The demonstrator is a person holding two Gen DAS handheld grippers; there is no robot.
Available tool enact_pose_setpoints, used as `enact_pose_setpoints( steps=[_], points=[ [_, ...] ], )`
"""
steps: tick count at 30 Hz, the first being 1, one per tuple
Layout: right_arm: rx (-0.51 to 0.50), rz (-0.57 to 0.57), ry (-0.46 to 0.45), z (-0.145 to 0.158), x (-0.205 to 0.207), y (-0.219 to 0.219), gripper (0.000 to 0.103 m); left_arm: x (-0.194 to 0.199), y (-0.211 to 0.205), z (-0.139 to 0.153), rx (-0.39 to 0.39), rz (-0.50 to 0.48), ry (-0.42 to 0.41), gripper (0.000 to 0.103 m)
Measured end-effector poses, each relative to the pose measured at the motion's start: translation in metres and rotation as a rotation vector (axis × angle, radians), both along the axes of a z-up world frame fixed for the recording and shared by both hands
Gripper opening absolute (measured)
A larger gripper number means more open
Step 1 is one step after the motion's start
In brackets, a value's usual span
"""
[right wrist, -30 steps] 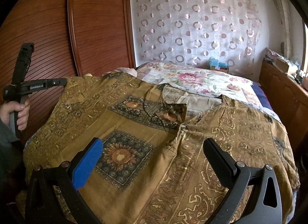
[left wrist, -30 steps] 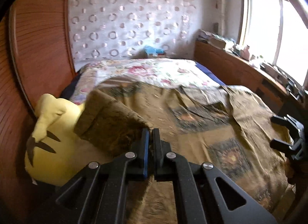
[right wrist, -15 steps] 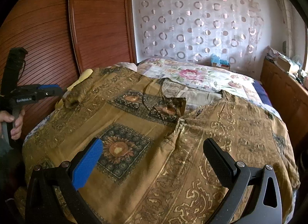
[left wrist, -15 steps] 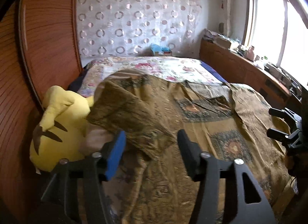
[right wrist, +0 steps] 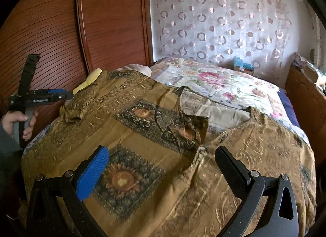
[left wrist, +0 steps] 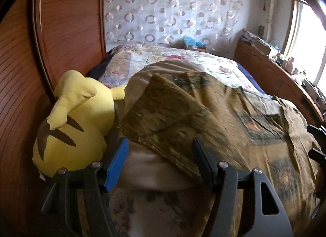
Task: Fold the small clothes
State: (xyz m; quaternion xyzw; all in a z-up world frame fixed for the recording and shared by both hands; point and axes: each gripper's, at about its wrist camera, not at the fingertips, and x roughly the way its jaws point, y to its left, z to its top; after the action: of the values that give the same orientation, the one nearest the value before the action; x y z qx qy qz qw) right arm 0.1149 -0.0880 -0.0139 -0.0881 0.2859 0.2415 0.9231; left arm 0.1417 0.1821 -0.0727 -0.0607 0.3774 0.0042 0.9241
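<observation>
- The shirt point(right wrist: 163, 155) lies spread across the bed point(right wrist: 234, 86), collar toward the far wall.
- Its folded-in sleeve point(left wrist: 163, 118) lies just ahead of the left gripper point(left wrist: 161, 155), whose jaws have just opened, apparently clear of it.
- The right gripper point(right wrist: 163, 167) hovers mid-shirt, jaws spread, empty.

The bed point(right wrist: 289, 102) is covered by a floral quilt point(right wrist: 220, 82). A brown patterned garment point(right wrist: 154, 149) is spread flat over the quilt's near part, with one sleeve point(right wrist: 81, 106) folded inward across it. A yellow plush toy point(left wrist: 75, 118) is seen at the bed's left edge, against the wooden panel, touching the garment.
</observation>
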Motion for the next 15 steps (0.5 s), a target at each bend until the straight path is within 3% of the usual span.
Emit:
enact_pose_setpoints(
  steps=[12,15],
  points=[
    [0.011,0.016,0.064,0.000,0.055,0.015,0.103,0.027,0.016,-0.015,-0.079,0.016,0.072,0.066],
    [0.016,0.017,0.080,-0.003,0.066,0.018,0.103,0.024,0.013,-0.007,-0.098,0.001,0.040,0.050]
  ],
)
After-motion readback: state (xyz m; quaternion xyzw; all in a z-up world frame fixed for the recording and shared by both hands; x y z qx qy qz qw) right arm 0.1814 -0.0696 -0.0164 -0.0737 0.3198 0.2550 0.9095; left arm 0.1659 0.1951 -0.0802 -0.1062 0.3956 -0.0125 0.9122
